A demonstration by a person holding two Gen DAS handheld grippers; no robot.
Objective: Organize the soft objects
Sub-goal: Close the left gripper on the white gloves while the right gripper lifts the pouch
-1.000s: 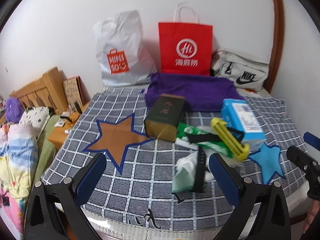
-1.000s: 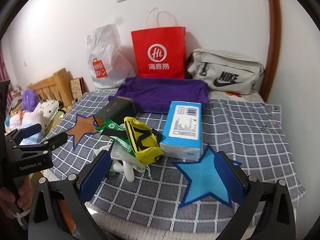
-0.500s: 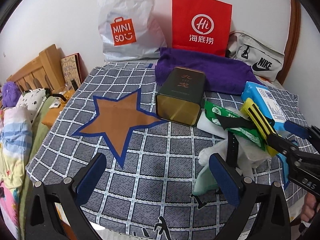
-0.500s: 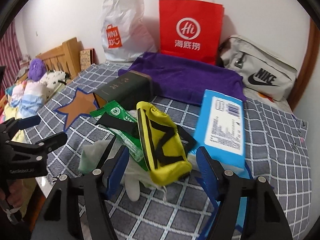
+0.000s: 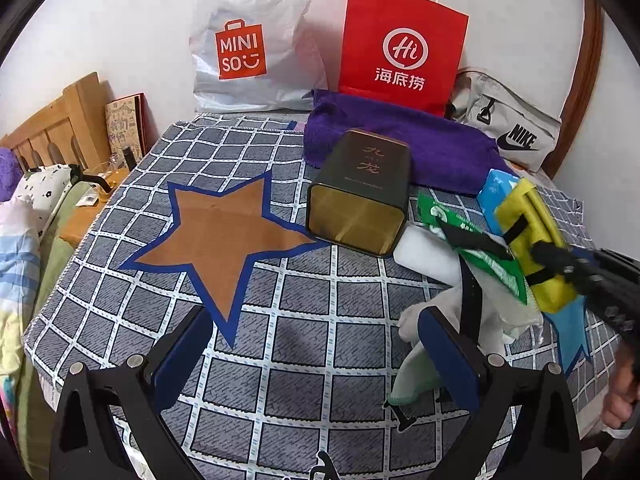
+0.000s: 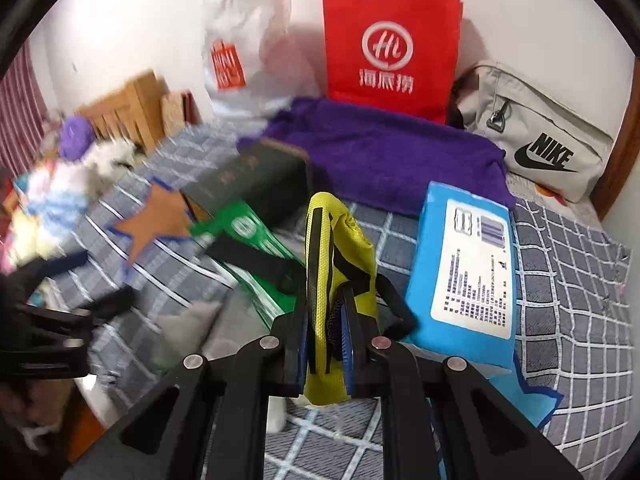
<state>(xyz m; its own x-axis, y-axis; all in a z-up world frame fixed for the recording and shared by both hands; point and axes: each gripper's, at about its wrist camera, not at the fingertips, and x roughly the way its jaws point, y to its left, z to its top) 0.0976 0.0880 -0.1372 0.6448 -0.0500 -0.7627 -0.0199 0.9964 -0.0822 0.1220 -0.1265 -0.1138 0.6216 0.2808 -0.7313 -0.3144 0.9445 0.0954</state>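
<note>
Pinching the yellow pouch [image 6: 340, 248] by its near end, the right gripper [image 6: 326, 340] has just been closing, and its blue pads now press the fabric from both sides; the pouch stands on edge in the heap between the green packet [image 6: 244, 232] and the blue tissue pack [image 6: 464, 272]. The step in hand looks like the grasp of the first soft item. The next move calls for a clean lift clear of the black strap [image 6: 256, 258], probably toward one of the two star patches: one brown star [image 5: 224, 236], one blue star [image 6: 532, 396]. The left gripper [image 5: 316, 344] hangs spread and empty over the checked cloth [image 5: 320, 380]. One dark tin [image 5: 364, 192], one purple towel [image 5: 400, 144] and two bags lie behind.
</note>
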